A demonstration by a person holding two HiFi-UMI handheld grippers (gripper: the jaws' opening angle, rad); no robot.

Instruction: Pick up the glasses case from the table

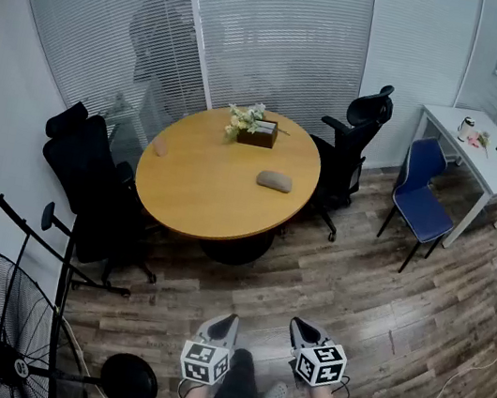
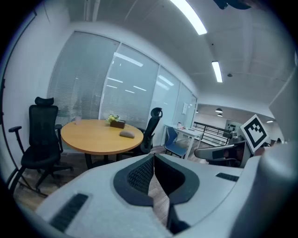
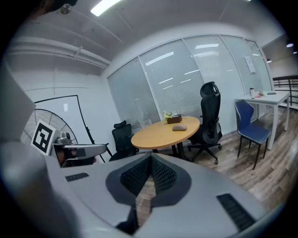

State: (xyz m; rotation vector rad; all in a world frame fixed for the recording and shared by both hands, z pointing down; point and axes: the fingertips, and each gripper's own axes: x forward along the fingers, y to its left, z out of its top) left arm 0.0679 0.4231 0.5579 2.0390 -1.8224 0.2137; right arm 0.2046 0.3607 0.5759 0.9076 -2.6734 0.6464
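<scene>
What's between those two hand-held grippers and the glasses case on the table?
Head view: only wooden floor, then bare top of the round table, separates the left gripper and right gripper from the glasses case.

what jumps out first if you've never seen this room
The round wooden table fills the middle of the room, with a grey glasses case lying toward its right side and a box of flowers at its far edge. At the bottom of the head view, the left gripper and right gripper are both shut and empty, well short of the table. A blue chair stands out at right.
</scene>
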